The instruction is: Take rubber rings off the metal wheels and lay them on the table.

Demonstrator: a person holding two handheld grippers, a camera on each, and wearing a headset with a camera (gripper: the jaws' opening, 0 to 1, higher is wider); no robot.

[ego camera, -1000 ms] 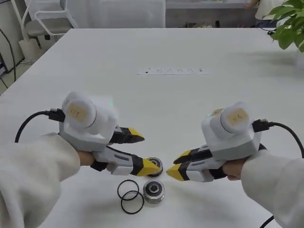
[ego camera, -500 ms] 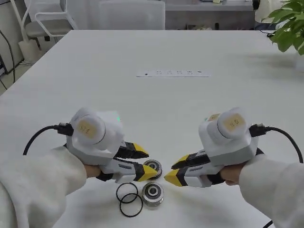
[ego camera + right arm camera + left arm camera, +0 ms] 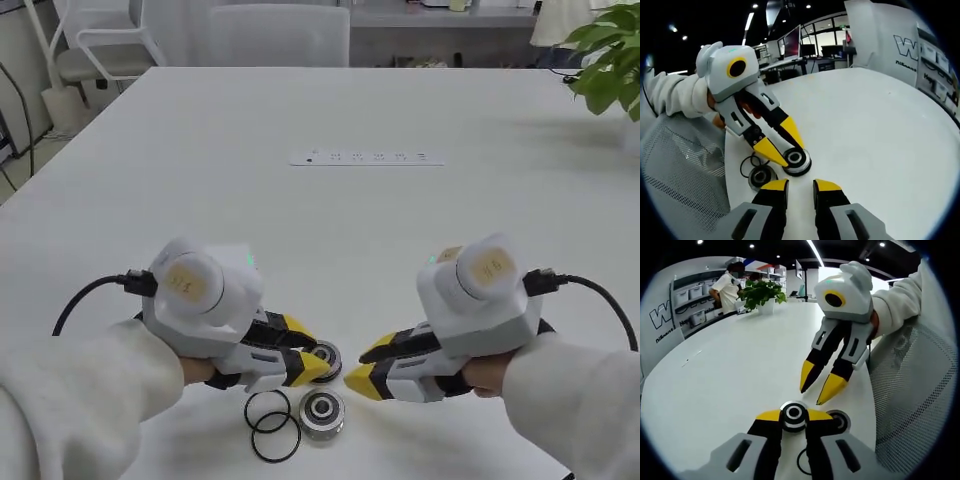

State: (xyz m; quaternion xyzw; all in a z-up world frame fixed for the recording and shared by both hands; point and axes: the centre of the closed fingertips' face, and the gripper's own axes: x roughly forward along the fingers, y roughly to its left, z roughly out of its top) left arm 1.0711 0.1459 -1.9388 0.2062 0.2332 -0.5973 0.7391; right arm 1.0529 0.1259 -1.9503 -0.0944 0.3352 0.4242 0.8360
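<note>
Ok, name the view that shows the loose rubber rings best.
Head view: both rubber rings lie whole, overlapping, on the table. Right gripper view: partly behind the left hand-held gripper. Left gripper view: just an arc.

Big "W" on white wall panel (image 3: 880, 45); smaller print beneath unreadable

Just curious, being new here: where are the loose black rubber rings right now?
In the head view, two overlapping rubber rings lie on the table, left of the nearer wheel.
</note>
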